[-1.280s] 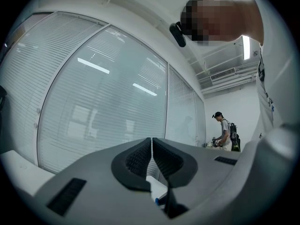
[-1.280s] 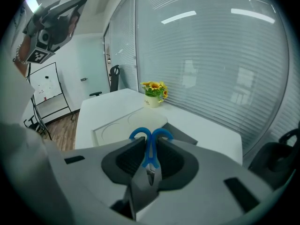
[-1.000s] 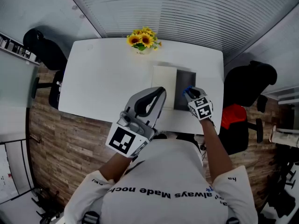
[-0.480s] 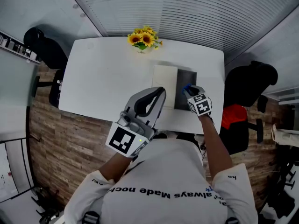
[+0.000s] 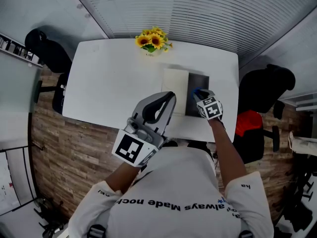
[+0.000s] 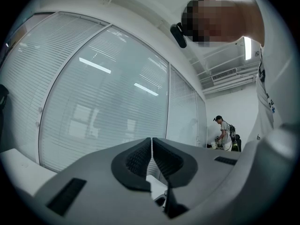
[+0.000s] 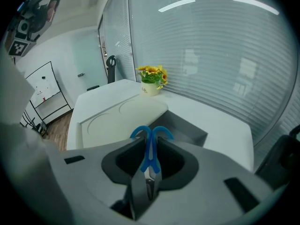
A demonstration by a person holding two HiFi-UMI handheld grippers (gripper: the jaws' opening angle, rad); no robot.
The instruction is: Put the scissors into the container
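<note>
Your right hand-held gripper [image 5: 199, 96], arm outstretched above the container [image 7: 187, 128], pinches the scissors [image 7: 150, 146]; your left hand-held gripper [image 6: 152, 149] is pressed together.

I am holding my right hand-held gripper [image 5: 200, 97], with blue scissors [image 5: 197, 91], over the grey container [image 5: 199, 81] on the white surface [image 5: 109, 78].

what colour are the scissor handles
Blue handles on the scissors, clearest in the right gripper view.
</note>
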